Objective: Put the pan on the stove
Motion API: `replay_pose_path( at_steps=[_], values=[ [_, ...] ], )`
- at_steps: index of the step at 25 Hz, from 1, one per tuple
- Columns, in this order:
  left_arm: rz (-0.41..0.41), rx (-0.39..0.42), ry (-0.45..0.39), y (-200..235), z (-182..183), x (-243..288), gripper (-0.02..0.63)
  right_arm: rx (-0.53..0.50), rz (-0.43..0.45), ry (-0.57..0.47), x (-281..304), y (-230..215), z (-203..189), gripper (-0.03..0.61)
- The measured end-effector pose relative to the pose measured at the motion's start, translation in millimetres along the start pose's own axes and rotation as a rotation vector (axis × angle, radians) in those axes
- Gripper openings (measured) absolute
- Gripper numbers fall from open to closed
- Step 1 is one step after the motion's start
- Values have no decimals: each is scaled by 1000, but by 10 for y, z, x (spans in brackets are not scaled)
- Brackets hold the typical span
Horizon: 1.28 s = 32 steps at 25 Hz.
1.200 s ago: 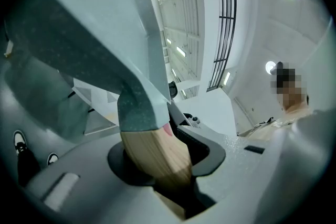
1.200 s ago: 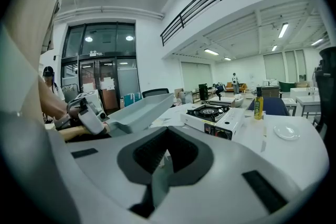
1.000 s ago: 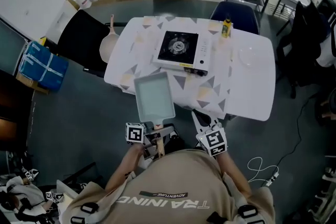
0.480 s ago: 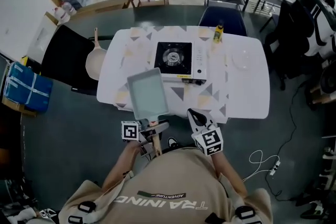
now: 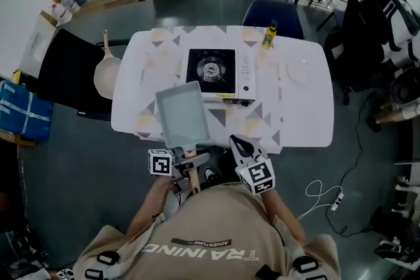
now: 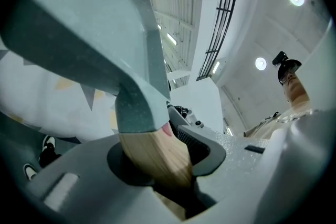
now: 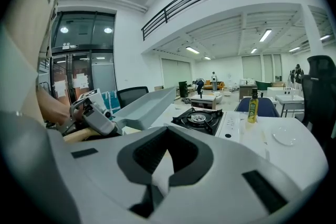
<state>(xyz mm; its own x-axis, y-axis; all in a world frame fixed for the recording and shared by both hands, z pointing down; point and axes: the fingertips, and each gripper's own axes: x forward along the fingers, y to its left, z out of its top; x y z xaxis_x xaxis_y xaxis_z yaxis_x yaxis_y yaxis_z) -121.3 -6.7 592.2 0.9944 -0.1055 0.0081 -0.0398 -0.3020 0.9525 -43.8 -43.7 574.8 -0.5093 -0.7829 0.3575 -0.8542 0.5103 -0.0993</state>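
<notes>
Over the table's (image 5: 298, 121) near edge, the rectangular pan (image 5: 182, 115) is clamped by its wooden handle in the left gripper (image 5: 191, 160) and has been brought closer to the stove (image 5: 215, 70), so only the set-down is left. The right gripper (image 5: 237, 143) is kept closed, empty.

Left tongs (image 5: 192, 159) clamped, right tongs (image 5: 238, 143) closed, empty.

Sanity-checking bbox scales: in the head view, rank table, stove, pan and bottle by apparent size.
1. Table
2. Stove and pan: about alike; the pan is held nearer the camera, so not ranked.
3. Bottle
</notes>
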Motion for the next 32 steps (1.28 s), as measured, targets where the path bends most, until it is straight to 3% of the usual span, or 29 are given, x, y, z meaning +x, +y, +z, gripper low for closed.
replay_pose_path(
  at_steps=[12,18,27,32],
  values=[
    [82,25,-5,249,803,255,129,2,85,-63,737,-683,328,5],
    [93,2,2,351,1034,487,129,9,119,-72,876,-957,403,5],
    [84,-31,80,478,1194,681,129,27,99,-43,994,-1195,356,5],
    [67,-59,137,589,1365,781,129,51,28,-25,977,-1335,341,5]
  ],
)
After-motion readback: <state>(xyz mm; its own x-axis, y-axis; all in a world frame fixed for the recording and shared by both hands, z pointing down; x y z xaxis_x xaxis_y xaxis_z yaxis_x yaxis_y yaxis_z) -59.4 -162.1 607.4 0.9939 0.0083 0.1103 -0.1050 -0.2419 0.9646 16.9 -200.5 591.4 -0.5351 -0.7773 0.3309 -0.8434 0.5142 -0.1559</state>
